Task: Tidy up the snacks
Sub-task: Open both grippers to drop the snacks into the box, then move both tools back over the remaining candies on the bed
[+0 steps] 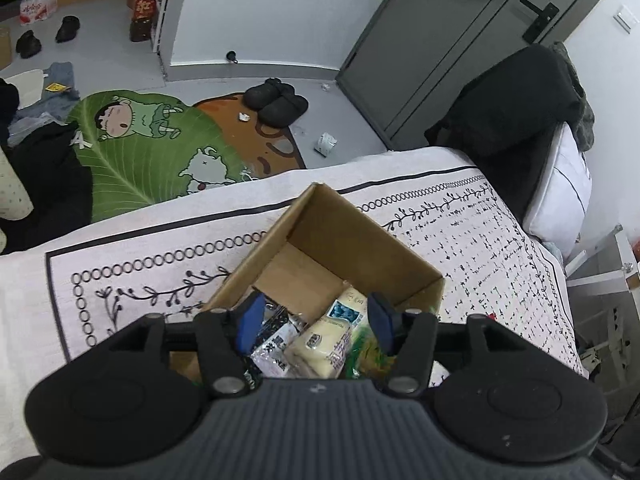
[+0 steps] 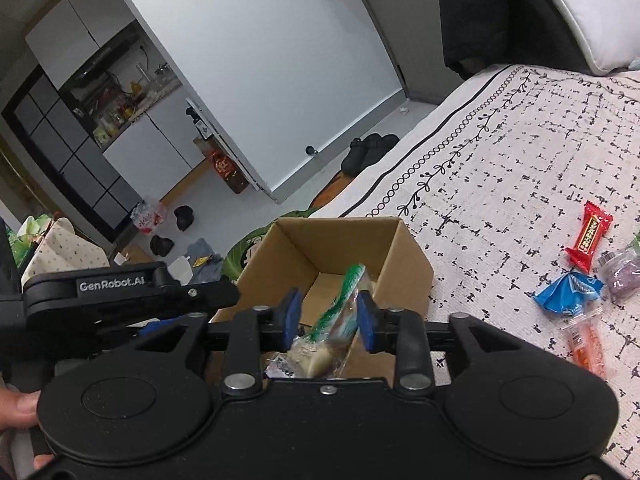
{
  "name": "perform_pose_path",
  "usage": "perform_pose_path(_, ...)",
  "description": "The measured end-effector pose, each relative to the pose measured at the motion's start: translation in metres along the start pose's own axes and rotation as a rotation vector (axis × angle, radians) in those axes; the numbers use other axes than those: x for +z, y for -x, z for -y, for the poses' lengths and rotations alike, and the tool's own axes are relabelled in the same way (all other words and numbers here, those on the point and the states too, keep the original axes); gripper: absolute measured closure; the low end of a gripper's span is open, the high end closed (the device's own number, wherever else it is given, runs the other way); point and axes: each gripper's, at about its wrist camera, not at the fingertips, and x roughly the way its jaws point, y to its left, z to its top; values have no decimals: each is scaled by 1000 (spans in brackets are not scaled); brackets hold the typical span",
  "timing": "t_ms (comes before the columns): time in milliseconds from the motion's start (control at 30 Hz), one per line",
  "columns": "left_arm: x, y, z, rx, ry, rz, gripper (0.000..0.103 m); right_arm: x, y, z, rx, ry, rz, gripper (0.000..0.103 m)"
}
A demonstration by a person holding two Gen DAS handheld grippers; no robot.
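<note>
An open cardboard box [image 1: 352, 240] stands on the patterned white bedspread [image 1: 480, 240]. My left gripper [image 1: 315, 322] hovers over its near end, open, blue pads apart. Nothing sits between them at pad height. Below, in the box, lie a cream packet [image 1: 324, 344], a black-and-white packet [image 1: 272, 342] and a green one [image 1: 370, 354]. In the right wrist view my right gripper [image 2: 329, 316] is over the same box [image 2: 404, 264]. A green-and-clear packet [image 2: 340, 304] stands tilted between its pads, with a gap on the left side; the pads do not press it.
Loose snacks lie on the bedspread [image 2: 500, 160] to the right: a red packet [image 2: 588, 236], a blue one [image 2: 568, 290], a purple one [image 2: 622, 274] and an orange one [image 2: 584, 340]. A person's hand [image 2: 16, 404] shows at the lower left. Beyond the bed edge are a floor mat [image 1: 132, 160] and slippers [image 1: 276, 102].
</note>
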Motion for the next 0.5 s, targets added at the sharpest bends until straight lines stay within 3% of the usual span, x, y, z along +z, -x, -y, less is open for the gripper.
perform_pose_path(33,0,2,-1,5,0,3,41,0,3,-1,-1,3,6,61)
perform_pose_path(333,-7,27,4,37,-24,40,23,4,25,-2,-29,10,21,46)
perform_pose_path(500,-10,37,10,48,-31,53,20,4,41,5,-63,21,38,29)
